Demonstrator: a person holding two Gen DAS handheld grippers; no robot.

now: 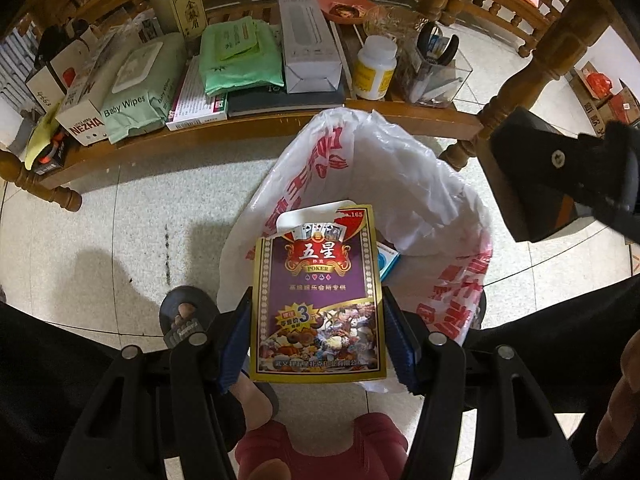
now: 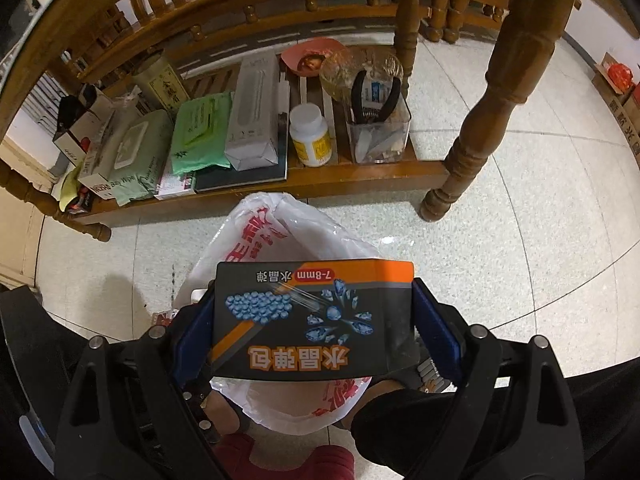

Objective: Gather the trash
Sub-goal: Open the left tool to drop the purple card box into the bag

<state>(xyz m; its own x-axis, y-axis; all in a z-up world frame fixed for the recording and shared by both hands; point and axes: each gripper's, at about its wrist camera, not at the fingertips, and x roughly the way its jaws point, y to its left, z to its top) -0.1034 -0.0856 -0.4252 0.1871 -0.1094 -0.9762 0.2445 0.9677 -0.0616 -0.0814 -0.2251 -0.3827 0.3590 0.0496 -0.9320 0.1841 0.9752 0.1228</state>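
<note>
My left gripper [image 1: 318, 340] is shut on a purple and gold poker card box [image 1: 318, 292], held flat above the mouth of a white plastic bag with red print [image 1: 400, 184] on the floor. A blue and white packet [image 1: 388, 262] lies inside the bag. My right gripper [image 2: 314, 322] is shut on a black and orange box with blue beads pictured [image 2: 314, 320], also over the white plastic bag [image 2: 288, 224]. In the left wrist view the right gripper with that black box [image 1: 532, 176] hangs at the right, beside the bag.
A low wooden shelf [image 1: 248, 128] behind the bag carries baby wipes [image 1: 136, 96], green packets, a grey carton, a white bottle [image 1: 374, 68] and a clear holder with pliers. Turned wooden legs [image 2: 492, 108] stand right of the bag. A person's sandalled foot [image 1: 184, 312] is at the bag's left.
</note>
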